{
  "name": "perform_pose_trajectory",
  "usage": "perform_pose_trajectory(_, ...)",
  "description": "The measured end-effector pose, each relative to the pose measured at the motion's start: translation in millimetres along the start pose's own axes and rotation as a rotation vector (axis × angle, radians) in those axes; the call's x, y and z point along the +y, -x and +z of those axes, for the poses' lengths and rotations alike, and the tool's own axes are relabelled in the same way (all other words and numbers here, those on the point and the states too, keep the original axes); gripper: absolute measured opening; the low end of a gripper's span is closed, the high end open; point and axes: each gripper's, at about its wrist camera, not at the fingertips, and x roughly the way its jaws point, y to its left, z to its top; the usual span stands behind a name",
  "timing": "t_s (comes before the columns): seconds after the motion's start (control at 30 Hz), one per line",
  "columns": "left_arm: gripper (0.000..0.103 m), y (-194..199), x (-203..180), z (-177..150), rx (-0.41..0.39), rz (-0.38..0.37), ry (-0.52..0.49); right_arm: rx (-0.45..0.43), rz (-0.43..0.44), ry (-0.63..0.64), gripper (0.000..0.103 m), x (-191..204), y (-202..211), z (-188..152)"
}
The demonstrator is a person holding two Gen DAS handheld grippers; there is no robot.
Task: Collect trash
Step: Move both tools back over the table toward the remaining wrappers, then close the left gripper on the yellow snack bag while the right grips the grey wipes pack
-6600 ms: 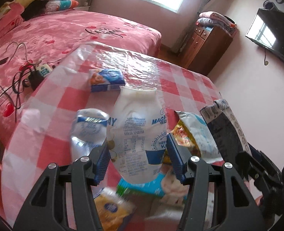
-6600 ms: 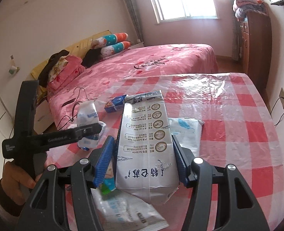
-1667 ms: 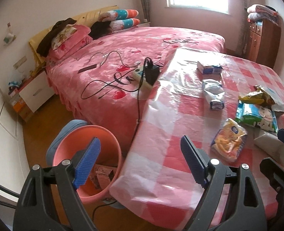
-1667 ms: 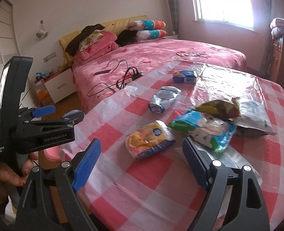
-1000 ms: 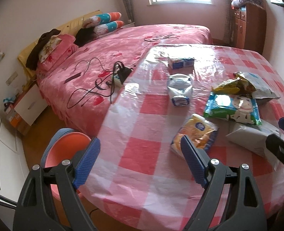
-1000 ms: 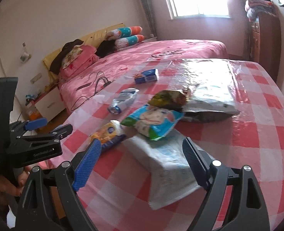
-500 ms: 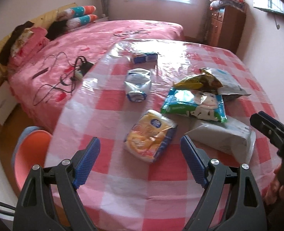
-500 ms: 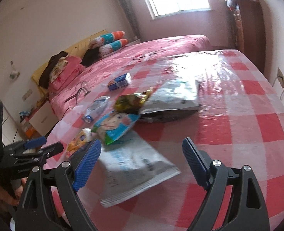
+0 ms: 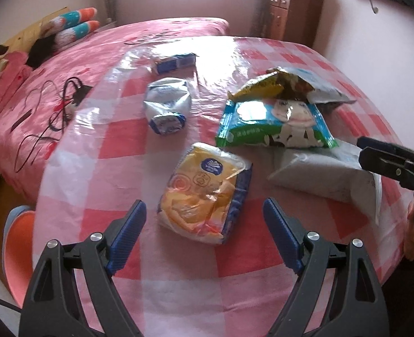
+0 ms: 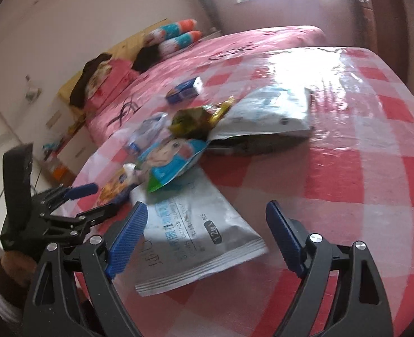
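Trash wrappers scattered mid-worktop (image 9: 178, 280): yellow snack packet (image 9: 207, 193) nearest the near edge, silver pouch (image 10: 195, 241) beside it. Left tongs (image 9: 204, 236) spread, empty, framing the yellow packet; right tongs (image 10: 204, 233) spread, empty, over the pouch. Step: reaching. Next: lower, pinch, carry to orange bin (image 9: 18, 250) off the left edge.

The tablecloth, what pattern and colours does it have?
The tablecloth has red and white checks, clearest in the left wrist view.

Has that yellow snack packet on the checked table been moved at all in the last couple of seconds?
No. The yellow packet lies on the same red square of the checked tablecloth, below the crushed white bottle and left of the green pack. Only the camera swung.
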Motion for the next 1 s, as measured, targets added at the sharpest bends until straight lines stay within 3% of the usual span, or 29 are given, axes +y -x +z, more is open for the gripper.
perform_pose_trajectory(0.37, 0.085, -11.9, 3.7, 5.4, -0.021, -0.023, 0.001, 0.037, 0.043, 0.033, 0.087, 8.2, -7.6, 5.3)
perform_pose_trajectory(0.5, 0.075, -13.6, 0.9, 6.1, -0.044, -0.007, -0.009, 0.078, 0.057, 0.069, 0.087, 18.9, -14.2, 5.0)
perform_pose_trajectory(0.73, 0.063, -11.7, 4.6, 5.1, -0.076, 0.015, 0.016, 0.113, -0.081, 0.161, 0.09, 39.7, -28.8, -0.6)
perform_pose_trajectory(1.0, 0.052, -7.7, 13.3, 3.0, -0.094, 0.009, 0.061, 0.135, -0.163, 0.235, 0.087, 55.4, -42.8, -2.4)
